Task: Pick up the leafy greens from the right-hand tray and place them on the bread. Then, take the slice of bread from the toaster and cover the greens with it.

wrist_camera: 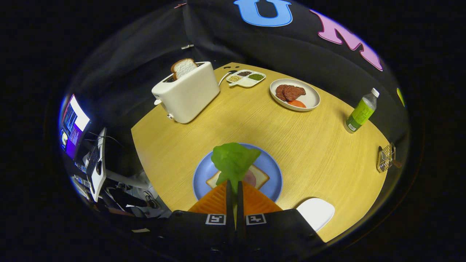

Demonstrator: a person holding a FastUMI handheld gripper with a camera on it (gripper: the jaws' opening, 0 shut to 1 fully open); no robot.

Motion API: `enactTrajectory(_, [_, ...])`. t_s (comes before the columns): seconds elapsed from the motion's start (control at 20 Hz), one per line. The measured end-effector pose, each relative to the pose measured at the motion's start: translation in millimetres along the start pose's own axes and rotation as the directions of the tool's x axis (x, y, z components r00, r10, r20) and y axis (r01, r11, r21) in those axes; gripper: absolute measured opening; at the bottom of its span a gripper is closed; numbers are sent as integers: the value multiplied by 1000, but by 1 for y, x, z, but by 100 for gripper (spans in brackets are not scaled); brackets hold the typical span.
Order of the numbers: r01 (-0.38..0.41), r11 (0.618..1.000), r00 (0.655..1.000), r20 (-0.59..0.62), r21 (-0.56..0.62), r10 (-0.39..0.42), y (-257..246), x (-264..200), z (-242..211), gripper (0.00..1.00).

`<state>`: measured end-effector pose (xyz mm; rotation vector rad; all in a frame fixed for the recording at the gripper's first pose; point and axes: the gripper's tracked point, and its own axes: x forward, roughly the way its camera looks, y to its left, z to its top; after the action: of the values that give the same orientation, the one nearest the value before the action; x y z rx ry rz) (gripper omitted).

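- The gripper (235,189) has its orange fingers (218,200) pressed together on the stem of the leafy greens (233,160).
- The greens hang over the bread (259,177) on the blue plate (273,174), near the tabletop's (291,134) front edge.
- The toaster (187,92), a bread slice (183,67) standing in its slot, sits at the far left corner.
- A meat plate (311,98) lies by the far edge.
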<state>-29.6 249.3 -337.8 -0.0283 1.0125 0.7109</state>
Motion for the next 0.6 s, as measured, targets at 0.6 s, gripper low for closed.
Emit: enactTrajectory(0.6, [83,996,993,-82,32,-80,-13,42,-28,43])
